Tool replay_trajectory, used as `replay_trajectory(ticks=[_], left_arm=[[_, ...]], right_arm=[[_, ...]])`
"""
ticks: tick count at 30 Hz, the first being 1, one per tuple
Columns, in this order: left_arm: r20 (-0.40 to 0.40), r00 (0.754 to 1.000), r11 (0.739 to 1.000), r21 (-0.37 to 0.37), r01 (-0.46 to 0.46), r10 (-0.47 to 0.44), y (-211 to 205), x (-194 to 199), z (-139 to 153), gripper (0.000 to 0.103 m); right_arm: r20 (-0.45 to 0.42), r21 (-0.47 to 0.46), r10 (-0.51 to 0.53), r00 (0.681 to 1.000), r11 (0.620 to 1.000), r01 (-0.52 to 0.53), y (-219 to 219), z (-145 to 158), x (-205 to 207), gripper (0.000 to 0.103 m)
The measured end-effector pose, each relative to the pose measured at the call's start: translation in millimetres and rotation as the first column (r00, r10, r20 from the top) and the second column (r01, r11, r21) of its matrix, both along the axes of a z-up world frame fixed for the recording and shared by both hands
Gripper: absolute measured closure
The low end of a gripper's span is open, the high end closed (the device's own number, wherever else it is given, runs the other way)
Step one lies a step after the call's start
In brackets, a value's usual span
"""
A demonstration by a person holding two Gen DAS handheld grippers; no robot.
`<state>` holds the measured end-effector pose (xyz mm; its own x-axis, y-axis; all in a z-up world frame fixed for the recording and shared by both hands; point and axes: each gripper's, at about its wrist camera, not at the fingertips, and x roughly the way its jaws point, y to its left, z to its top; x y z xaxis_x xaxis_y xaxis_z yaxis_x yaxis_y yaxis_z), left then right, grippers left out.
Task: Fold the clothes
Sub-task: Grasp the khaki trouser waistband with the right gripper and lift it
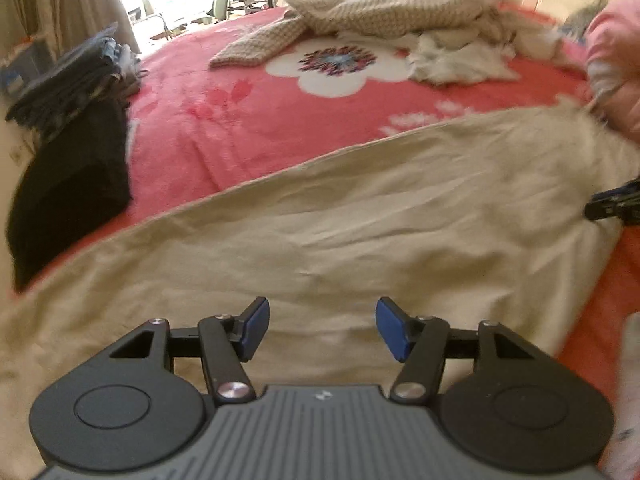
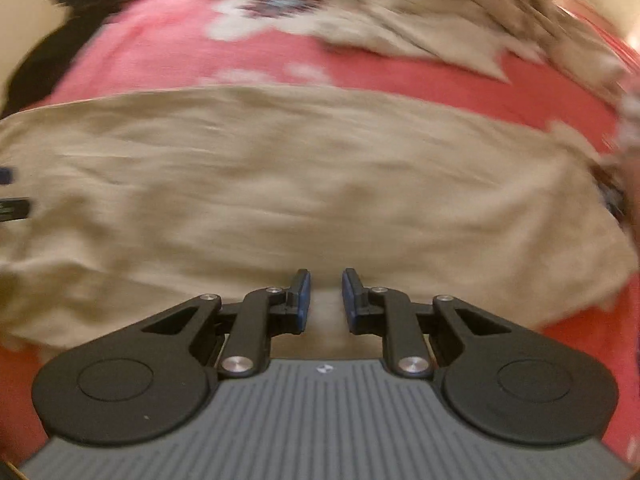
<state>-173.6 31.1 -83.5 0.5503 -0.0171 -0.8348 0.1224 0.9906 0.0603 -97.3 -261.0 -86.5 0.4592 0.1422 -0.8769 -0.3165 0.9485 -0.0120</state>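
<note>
The beige garment (image 1: pixel 360 208) lies spread nearly flat across the lower and middle part of both views, on the pink flowered blanket (image 1: pixel 248 120) of the bed. It looks smoothed out but not yet folded over itself, so this piece seems to be at its start.

At the left edge of the left wrist view a stack of dark folded clothes (image 1: pixel 68 76) sits above a black garment (image 1: pixel 72 184), which suggests some work is done. At the top, a knitted sweater (image 1: pixel 384 4) and a white crumpled item (image 1: pixel 456 60) lie in a loose heap, apparently left to fold.

The left gripper (image 1: pixel 322 328) tilts downward over the near part of the beige cloth, its fingers (image 1: pixel 256 328) well apart with nothing between them. The right gripper (image 2: pixel 326 300) also angles down over the cloth's near edge; its fingers stand close together with a narrow gap, clamping nothing. The right view is blurred. A pink sleeve (image 1: pixel 612 52) shows at the upper right.
</note>
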Motion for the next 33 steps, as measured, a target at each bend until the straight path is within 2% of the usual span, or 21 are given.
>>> replay_trajectory(ticks=[1, 4, 6, 8, 12, 16, 18, 21, 23, 26, 29, 31, 33], left_arm=[[0.007, 1.0, 1.0, 0.005, 0.006, -0.006, -2.8, -3.7, 0.9, 0.042], [-0.005, 1.0, 0.998, 0.058, 0.025, -0.025, -12.5, -9.3, 0.2, 0.042], [-0.018, 1.0, 0.998, 0.065, 0.018, -0.017, -14.0, -9.1, -1.5, 0.042], [-0.025, 1.0, 0.997, 0.075, -0.005, 0.007, -14.7, -7.2, -3.2, 0.042], [-0.01, 1.0, 0.995, 0.099, -0.027, 0.028, -21.1, -5.7, -3.4, 0.042], [0.016, 1.0, 0.993, 0.117, -0.016, 0.014, -30.2, -6.2, -1.1, 0.042], [0.033, 0.999, 0.99, 0.138, -0.006, 0.001, -34.3, -5.4, 0.3, 0.042], [0.045, 0.999, 0.99, 0.139, -0.021, 0.015, -35.9, 1.7, 1.0, 0.042], [0.042, 0.999, 0.991, 0.129, -0.039, 0.034, -34.8, 8.1, -0.2, 0.042], [0.021, 0.998, 0.99, 0.124, -0.064, 0.062, -31.8, 17.1, -8.1, 0.042], [0.0, 0.997, 0.99, 0.114, -0.078, 0.079, -29.3, 24.2, -15.1, 0.042], [0.002, 0.997, 0.991, 0.116, -0.071, 0.072, -30.5, 27.2, -16.9, 0.042], [0.004, 0.998, 0.991, 0.122, -0.061, 0.061, -32.1, 29.7, -18.7, 0.041]], right_arm=[[0.0, 0.0, -0.007, 1.0, 1.0, 0.007, -12.9, 1.3, 3.2, 0.089], [0.053, -0.147, -0.09, 0.994, 0.984, 0.097, -47.0, 8.6, 14.4, 0.086], [0.052, -0.126, -0.175, 0.983, 0.976, 0.18, -72.6, 17.7, 22.7, 0.086], [0.076, -0.079, -0.186, 0.98, 0.978, 0.191, -78.8, 27.1, 25.4, 0.086], [0.123, 0.053, -0.094, 0.988, 0.995, 0.088, -47.8, 38.5, 29.2, 0.086], [0.13, 0.165, 0.042, 0.991, 0.984, -0.063, 1.9, 33.8, 41.3, 0.086], [0.133, 0.183, 0.116, 0.984, 0.973, -0.139, 23.4, 27.6, 50.1, 0.086], [0.131, 0.187, 0.157, 0.979, 0.966, -0.18, 30.5, 19.8, 76.0, 0.086], [0.134, 0.171, 0.12, 0.984, 0.975, -0.142, 18.1, 13.4, 97.2, 0.086], [0.127, 0.095, -0.055, 0.99, 0.995, 0.043, -25.1, 3.8, 140.6, 0.086], [0.15, -0.019, -0.261, 0.954, 0.963, 0.267, -87.1, 2.6, 166.8, 0.085], [0.151, 0.044, -0.318, 0.936, 0.948, 0.315, -120.3, 13.4, 156.5, 0.084], [0.122, 0.157, -0.295, 0.948, 0.949, 0.275, -136.4, 26.3, 132.8, 0.084]])
